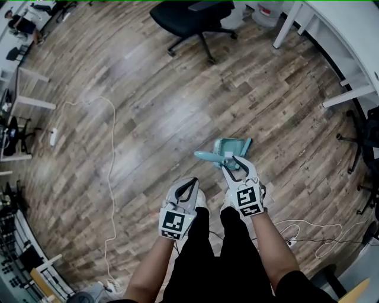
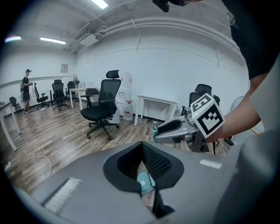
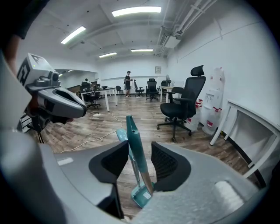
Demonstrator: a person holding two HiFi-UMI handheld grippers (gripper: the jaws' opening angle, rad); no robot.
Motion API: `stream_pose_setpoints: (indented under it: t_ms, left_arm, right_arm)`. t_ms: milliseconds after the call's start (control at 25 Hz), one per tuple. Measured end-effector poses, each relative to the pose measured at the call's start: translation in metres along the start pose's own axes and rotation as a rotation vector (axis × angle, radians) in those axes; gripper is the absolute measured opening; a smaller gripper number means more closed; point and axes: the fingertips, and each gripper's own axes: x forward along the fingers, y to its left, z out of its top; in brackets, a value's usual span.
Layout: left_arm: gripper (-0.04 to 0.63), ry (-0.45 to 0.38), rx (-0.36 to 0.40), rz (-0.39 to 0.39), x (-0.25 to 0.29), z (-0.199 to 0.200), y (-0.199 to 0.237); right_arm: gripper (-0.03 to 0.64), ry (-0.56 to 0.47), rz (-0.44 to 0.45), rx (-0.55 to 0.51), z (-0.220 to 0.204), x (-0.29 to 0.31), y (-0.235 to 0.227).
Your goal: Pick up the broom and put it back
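Wide-open right tool (image 3: 140, 151) around the upright broom handle (image 3: 132, 133), gripping nothing; left tool (image 2: 142, 151) closed, empty. Foot down in the dustpan (image 1: 234, 145) on the floor (image 1: 118, 148). Likely to topple sideways if brushed by a jaw while withdrawing.

head cam: on the person's head, looks steeply down at the wood floor (image 1: 148, 118); left gripper (image 1: 190, 183) and right gripper (image 1: 233, 164) sit low centre, close to the lens
left gripper cam: rides on the left gripper, looks along its own jaws and out across the room; the jaws fill the lower frame, very near
right gripper cam: same mount on the right gripper, faces down the long room
overlap, all three: office chair (image 1: 189, 18) (image 2: 103, 109) (image 3: 181, 103), white table (image 1: 331, 23) (image 2: 157, 101) (image 3: 251, 118), broom (image 1: 208, 157) (image 2: 144, 181) (image 3: 133, 144)
cross-view: each gripper cam catches the other gripper at its frame edge
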Motion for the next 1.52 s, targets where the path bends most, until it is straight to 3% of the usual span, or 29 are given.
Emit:
stream_pose_setpoints:
  t_ms: [160, 320, 640, 920, 1520]
  left_arm:
    - [0.017, 0.004, -0.023, 0.002, 0.003, -0.001, 0.003]
    - [0.017, 0.004, -0.035, 0.006, 0.004, 0.0, 0.005]
    - [0.017, -0.007, -0.05, 0.01, 0.006, 0.006, 0.006]
    - [0.017, -0.01, -0.076, 0.027, 0.003, 0.003, 0.011]
    - [0.017, -0.023, -0.031, -0.004, 0.006, 0.022, -0.003]
  right_arm:
    - [0.167, -0.003, 0.026, -0.011, 0.001, 0.003, 0.003]
    - [0.11, -0.014, 0.042, -0.013, 0.002, 0.005, 0.006]
    - [0.095, -0.022, 0.029, -0.022, 0.002, 0.001, -0.002]
    - [0.091, -0.021, -0.008, -0.035, -0.001, -0.009, -0.016]
    - [0.087, -0.06, -0.113, 0.042, 0.0, -0.045, -0.062]
